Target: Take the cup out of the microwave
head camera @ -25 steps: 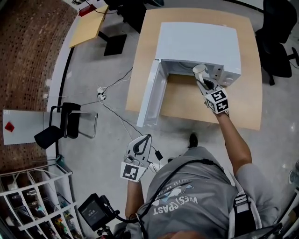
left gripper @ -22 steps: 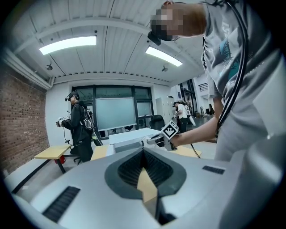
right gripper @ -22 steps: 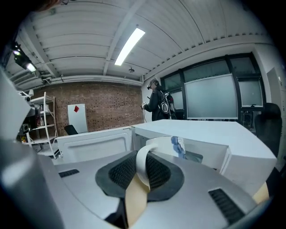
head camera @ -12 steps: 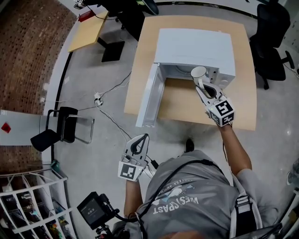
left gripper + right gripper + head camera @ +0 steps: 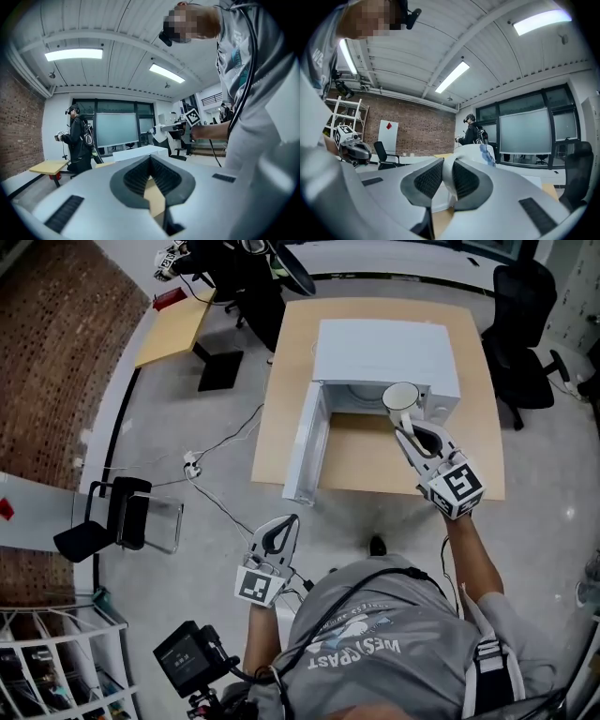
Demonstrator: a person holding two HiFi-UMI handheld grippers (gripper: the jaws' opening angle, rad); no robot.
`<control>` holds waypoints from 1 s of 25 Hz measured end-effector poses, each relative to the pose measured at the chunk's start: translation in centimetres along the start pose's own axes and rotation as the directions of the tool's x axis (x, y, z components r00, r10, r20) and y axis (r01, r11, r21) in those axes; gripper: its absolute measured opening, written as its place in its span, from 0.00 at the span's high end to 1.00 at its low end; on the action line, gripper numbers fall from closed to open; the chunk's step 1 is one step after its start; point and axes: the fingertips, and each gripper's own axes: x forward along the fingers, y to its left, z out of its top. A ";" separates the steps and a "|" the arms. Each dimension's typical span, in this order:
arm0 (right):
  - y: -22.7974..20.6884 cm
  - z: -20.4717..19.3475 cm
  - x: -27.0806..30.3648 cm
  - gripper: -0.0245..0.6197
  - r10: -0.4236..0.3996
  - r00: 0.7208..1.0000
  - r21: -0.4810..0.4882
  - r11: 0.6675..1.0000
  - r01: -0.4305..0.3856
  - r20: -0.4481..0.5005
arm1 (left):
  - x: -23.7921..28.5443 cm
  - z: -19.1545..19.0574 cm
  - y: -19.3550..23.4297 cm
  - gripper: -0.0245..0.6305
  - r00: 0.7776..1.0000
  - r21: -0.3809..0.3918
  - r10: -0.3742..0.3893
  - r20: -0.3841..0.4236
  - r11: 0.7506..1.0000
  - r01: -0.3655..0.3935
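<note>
A white microwave (image 5: 384,348) stands on a wooden table (image 5: 375,460), its door (image 5: 307,442) swung open to the left. My right gripper (image 5: 405,423) is shut on the white cup (image 5: 401,396) and holds it in the air in front of the microwave's opening. In the right gripper view the cup (image 5: 474,151), with a blue print, sits pinched between the pads of my right gripper (image 5: 448,161). My left gripper (image 5: 293,519) hangs low over the floor, away from the table, shut and holding nothing; the left gripper view shows its tips (image 5: 150,158) together.
Black office chairs (image 5: 520,324) stand right of the table and another chair (image 5: 112,517) at left. Cables (image 5: 216,493) trail over the floor. A small wooden desk (image 5: 173,324) is at top left, a wire shelf (image 5: 47,662) at bottom left. A person (image 5: 77,138) stands in the background.
My right gripper has lifted the cup up and back out of the microwave's cavity toward me. The left gripper has drifted a little upward.
</note>
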 end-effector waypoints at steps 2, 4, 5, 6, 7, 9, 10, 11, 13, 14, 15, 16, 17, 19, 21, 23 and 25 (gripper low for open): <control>1.5 1.5 -0.6 0.86 -0.010 1.000 -0.001 1.000 0.010 0.021 | -1.4 0.2 0.8 0.90 1.000 0.007 -0.008 0.009 1.000 0.008; 2.7 2.7 -1.2 0.86 -0.021 0.999 -0.001 1.000 0.021 0.037 | -2.6 -0.1 1.3 0.90 1.000 0.012 -0.024 0.007 1.000 0.024; 3.3 3.2 -1.5 0.86 -0.026 0.999 0.000 1.000 0.026 0.044 | -3.0 -0.2 1.4 0.90 0.999 0.014 -0.034 0.007 0.999 0.033; 4.0 3.7 -1.9 0.86 -0.030 0.998 0.000 1.000 0.030 0.051 | -3.5 -0.1 1.5 0.90 0.999 0.012 -0.040 0.010 0.999 0.040; 4.7 4.2 -2.3 0.86 -0.032 0.998 -0.003 0.999 0.032 0.056 | -3.9 0.0 1.6 0.90 0.999 0.009 -0.045 0.016 0.999 0.045; 6.1 5.1 -2.9 0.86 -0.031 0.997 -0.020 0.999 0.032 0.064 | -4.7 0.1 1.7 0.90 0.998 0.012 -0.060 0.027 0.998 0.059; 6.7 5.5 -3.2 0.86 -0.031 0.997 -0.028 0.999 0.033 0.067 | -5.0 0.1 1.8 0.90 0.997 0.016 -0.068 0.030 0.998 0.068; 7.4 5.9 -3.5 0.86 -0.033 0.997 -0.034 0.999 0.035 0.071 | -5.2 0.0 1.9 0.90 0.996 0.019 -0.077 0.034 0.997 0.077; 8.7 6.5 -4.1 0.86 -0.040 0.996 -0.040 0.998 0.043 0.079 | -5.8 0.0 1.9 0.90 0.994 0.026 -0.100 0.048 0.995 0.099; 9.4 6.8 -4.4 0.86 -0.042 0.996 -0.042 0.998 0.046 0.084 | -6.1 -0.1 1.9 0.90 0.992 0.029 -0.111 0.053 0.994 0.110; 10.0 7.2 -4.7 0.86 -0.043 0.995 -0.043 0.998 0.047 0.091 | -6.4 -0.2 1.8 0.90 0.991 0.030 -0.121 0.057 0.992 0.119; 10.6 7.5 -5.0 0.86 -0.043 0.994 -0.042 0.998 0.047 0.098 | -6.7 -0.3 1.8 0.90 0.990 0.030 -0.129 0.059 0.991 0.128; 11.1 7.9 -5.3 0.86 -0.042 0.993 -0.041 0.998 0.047 0.106 | -7.0 -0.4 1.8 0.90 0.989 0.029 -0.137 0.062 0.990 0.135; 12.1 8.8 -5.8 0.86 -0.041 0.991 -0.035 0.998 0.046 0.123 | -7.5 -0.5 1.9 0.90 0.986 0.028 -0.151 0.066 0.988 0.149; 13.0 9.6 -6.3 0.86 -0.043 0.989 -0.024 0.999 0.047 0.142 | -7.9 -0.8 2.0 0.90 0.984 0.027 -0.165 0.066 0.986 0.163; 13.7 10.1 -6.6 0.86 -0.052 0.987 -0.027 0.998 0.056 0.151 | -8.2 -1.1 2.2 0.90 0.981 0.023 -0.180 0.067 0.984 0.179; 14.3 10.3 -7.0 0.86 -0.062 0.986 -0.033 0.997 0.067 0.153 | -8.4 -1.4 2.2 0.90 0.978 0.024 -0.195 0.071 0.981 0.194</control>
